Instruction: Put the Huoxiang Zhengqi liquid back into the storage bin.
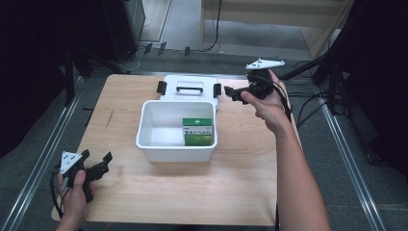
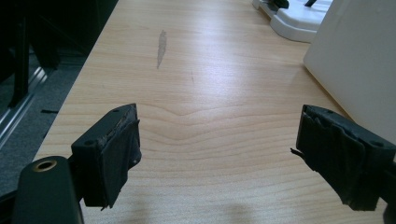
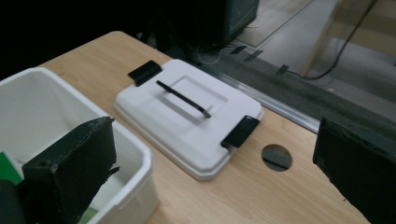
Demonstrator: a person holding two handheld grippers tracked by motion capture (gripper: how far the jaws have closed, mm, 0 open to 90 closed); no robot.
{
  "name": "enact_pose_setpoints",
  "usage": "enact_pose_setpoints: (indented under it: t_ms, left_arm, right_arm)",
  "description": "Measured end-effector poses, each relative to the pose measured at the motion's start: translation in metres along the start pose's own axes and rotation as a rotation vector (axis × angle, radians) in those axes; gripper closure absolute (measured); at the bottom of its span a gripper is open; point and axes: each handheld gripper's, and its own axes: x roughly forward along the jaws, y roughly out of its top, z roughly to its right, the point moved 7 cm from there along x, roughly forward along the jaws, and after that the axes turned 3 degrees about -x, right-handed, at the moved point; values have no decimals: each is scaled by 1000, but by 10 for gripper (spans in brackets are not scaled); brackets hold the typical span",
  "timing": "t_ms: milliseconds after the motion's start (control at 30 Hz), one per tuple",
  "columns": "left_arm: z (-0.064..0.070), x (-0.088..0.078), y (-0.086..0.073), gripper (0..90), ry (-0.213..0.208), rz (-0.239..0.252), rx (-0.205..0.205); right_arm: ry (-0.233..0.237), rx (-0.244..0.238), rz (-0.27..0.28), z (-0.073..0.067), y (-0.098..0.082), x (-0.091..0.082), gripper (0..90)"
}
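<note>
Here the right gripper point(image 1: 230, 92) hangs wide open, aimed at the lid point(image 1: 190, 89).

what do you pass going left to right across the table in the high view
left gripper → white bin holding a green box → right gripper

The surface point(image 1: 240, 192) is pale wood with a fine grain and one grey streak. The bin point(image 1: 175, 144) on it is plain white, and so is the lid point(image 1: 190, 98), which carries black clips and a black handle. The box point(image 1: 197, 126) in the bin is green with a white band. Each hand-held gripper point(image 1: 98, 166) is black, topped by a grey plate.
</note>
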Motion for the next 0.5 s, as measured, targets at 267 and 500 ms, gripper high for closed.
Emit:
enact_pose_setpoints:
  t_ms: [267,500]
  left_arm:
    - [0,0,0,140,0,0,0]
    - [0,0,0,140,1,0,0]
  right_arm:
    - [-120,69,63,17,-11,-13,0]
    - [-254,88,116,33,-29,-30,0]
